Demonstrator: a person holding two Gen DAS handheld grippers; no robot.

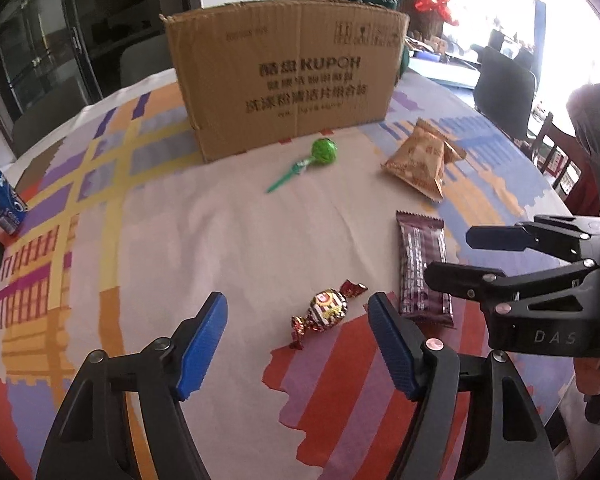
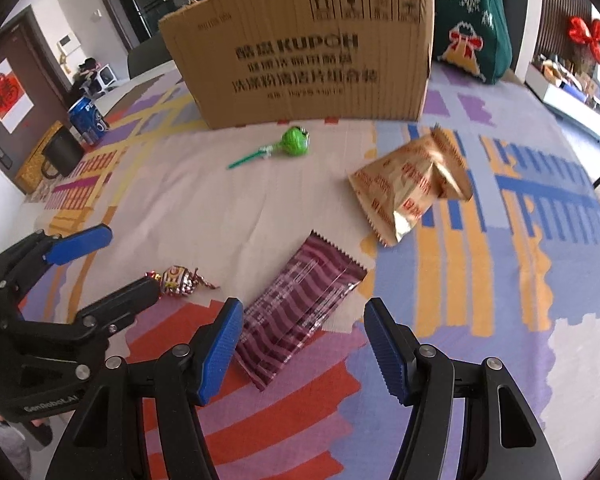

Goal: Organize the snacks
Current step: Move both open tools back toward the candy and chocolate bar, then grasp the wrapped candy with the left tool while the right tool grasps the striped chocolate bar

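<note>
— Two grippers are tilted down over the table [image 1: 240, 232], side by side. How does the left one stand?

— The left gripper [image 1: 298, 346] points steeply down at the patterned cloth, its blue pads [image 1: 204, 344] apart, nothing pressed between them. The wrapped candy [image 1: 326, 310] lies on the cloth in the gap ahead of them, touching neither pad.

— Anything readable on the far left?

— A blue Pepsi can [image 1: 2, 202] stands at the table's left edge; its lettering is only partly visible. The cardboard box [image 1: 286, 76] at the back reads "KUPOH", with lines of Chinese print under it, too blurred to read.

— And between the box and the grippers?

— A green lollipop [image 1: 320, 154] lies just in front of the box. Right of it sits a tan snack packet [image 1: 420, 160] with red print I cannot make out.

— The right side?

— The right gripper [image 2: 304, 346] tilts down likewise, fingers apart and empty. The maroon striped bar [image 2: 300, 312] lies on the cloth, its near end between the pads; whether the left pad touches it I cannot tell. The neighbouring gripper's body shows "GenRobot.AI".
</note>
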